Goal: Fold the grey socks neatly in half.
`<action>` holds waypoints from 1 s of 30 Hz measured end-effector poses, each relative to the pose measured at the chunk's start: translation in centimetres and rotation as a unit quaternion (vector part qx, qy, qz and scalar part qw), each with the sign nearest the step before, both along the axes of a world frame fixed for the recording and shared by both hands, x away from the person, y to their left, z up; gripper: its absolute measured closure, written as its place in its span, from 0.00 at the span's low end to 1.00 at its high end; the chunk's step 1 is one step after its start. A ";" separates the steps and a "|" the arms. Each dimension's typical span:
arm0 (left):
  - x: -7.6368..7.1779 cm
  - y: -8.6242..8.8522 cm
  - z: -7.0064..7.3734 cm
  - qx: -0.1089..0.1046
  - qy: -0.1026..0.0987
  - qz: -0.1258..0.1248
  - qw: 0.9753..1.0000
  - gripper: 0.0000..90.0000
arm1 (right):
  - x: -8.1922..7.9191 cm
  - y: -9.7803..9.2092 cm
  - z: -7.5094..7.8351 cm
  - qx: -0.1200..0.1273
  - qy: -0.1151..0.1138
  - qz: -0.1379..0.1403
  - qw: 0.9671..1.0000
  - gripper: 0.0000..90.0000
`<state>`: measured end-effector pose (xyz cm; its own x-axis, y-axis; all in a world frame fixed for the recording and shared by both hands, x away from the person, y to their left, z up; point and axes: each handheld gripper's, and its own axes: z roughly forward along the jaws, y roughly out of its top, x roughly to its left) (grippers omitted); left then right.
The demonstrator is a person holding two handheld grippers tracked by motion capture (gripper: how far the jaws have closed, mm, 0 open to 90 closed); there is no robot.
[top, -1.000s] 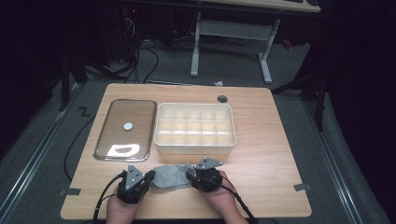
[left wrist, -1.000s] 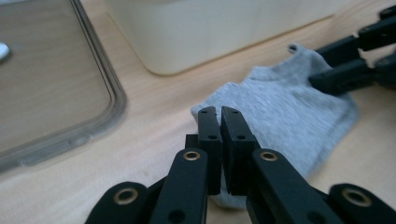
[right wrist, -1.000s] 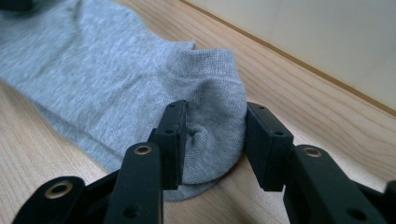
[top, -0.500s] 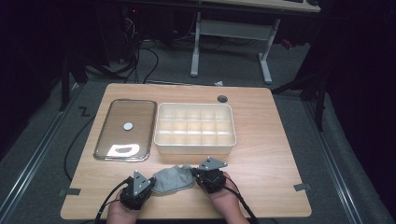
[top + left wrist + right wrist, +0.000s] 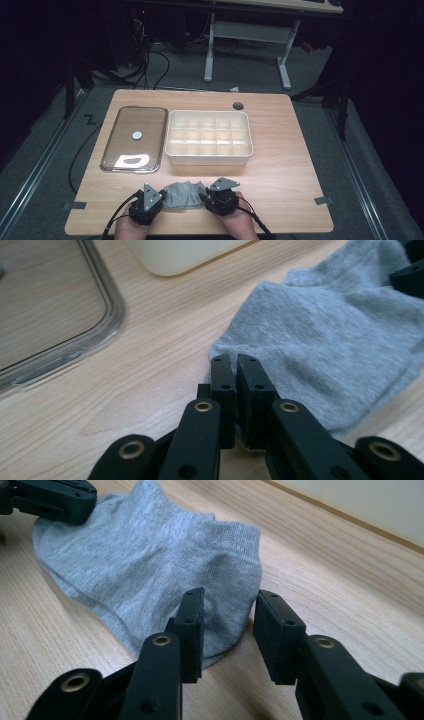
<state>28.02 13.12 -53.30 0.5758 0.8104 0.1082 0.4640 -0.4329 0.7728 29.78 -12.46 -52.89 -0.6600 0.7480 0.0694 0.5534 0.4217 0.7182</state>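
Note:
A grey sock (image 5: pixel 182 194) lies flat on the wooden table near its front edge, between my two grippers. My left gripper (image 5: pixel 161 197) sits at the sock's left end. In the left gripper view its jaws (image 5: pixel 235 365) are pressed together at the edge of the sock (image 5: pixel 325 340), apparently pinching the fabric. My right gripper (image 5: pixel 204 196) is at the sock's right end. In the right gripper view it (image 5: pixel 227 605) stands open, its jaws straddling the rounded end of the sock (image 5: pixel 150 550).
A cream box (image 5: pixel 209 152) divided into several compartments stands just beyond the sock. To its left lies a clear flat lid (image 5: pixel 112 150) with a small white disc (image 5: pixel 136 134) on it. A round cable hole (image 5: pixel 238 105) is at the table's back.
Both hands have drawn slightly toward the table's front edge, and the sock has shifted a little with them.

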 end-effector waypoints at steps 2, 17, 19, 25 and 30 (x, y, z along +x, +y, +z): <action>0.3 0.7 0.0 -0.003 0.003 0.013 1.000 0.96 | 0.0 0.0 0.0 0.005 0.002 0.004 1.000 0.87; -0.6 -5.3 0.2 -0.020 0.032 -0.057 0.998 0.89 | -0.1 -0.1 -0.1 0.018 0.001 0.010 1.000 0.96; -0.5 -6.1 0.1 -0.023 0.029 -0.057 0.998 0.91 | -0.1 -0.5 0.0 0.015 -0.002 0.000 1.000 0.96; 0.3 -9.1 0.3 -0.001 0.023 -0.076 0.997 0.91 | 0.2 -2.9 1.2 0.041 -0.010 -0.026 0.999 0.96; 0.7 -10.5 0.3 0.008 0.015 -0.080 0.997 0.91 | -0.1 -4.2 1.9 0.057 -0.020 -0.036 0.997 0.96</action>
<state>28.69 2.57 -52.98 0.7004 0.7065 0.1013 0.4105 -0.5149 0.7525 29.71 -16.70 -51.01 -0.6082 0.7827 0.1320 0.5498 0.2954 0.7813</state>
